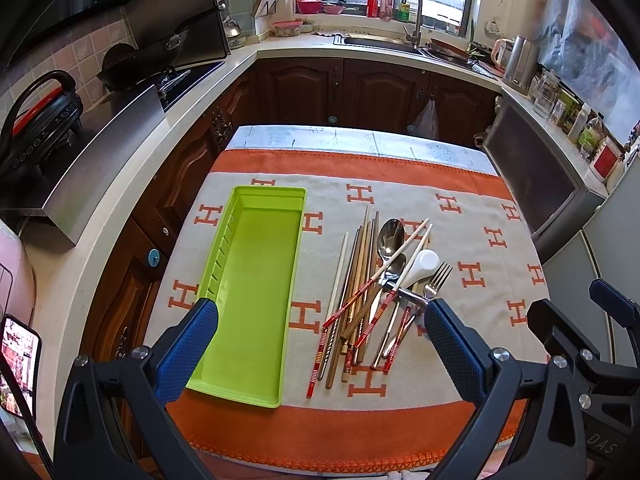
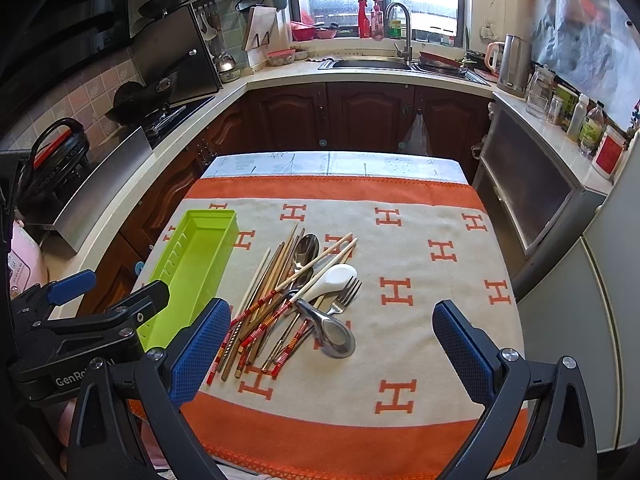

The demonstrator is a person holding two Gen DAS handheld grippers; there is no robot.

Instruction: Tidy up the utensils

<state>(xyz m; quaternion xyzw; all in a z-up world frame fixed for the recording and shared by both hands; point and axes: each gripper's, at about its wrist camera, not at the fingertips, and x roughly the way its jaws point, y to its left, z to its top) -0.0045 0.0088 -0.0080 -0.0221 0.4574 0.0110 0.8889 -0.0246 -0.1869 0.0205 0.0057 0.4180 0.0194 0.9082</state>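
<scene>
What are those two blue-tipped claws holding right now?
Nothing. The left gripper and right gripper are both open and empty; the utensils lie untouched on the cloth.

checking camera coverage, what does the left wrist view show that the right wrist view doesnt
Only the left wrist view shows a phone with a lit screen at its left edge, and the whole floor of the green tray, which is empty.

Only the right wrist view shows the big steel ladle clearly, lying at the near end of the pile, and the left gripper from the side.

Both show the utensil pile of chopsticks, spoons and a fork, the H-patterned cloth, and each camera's own gripper open and holding nothing, as with the right gripper.
</scene>
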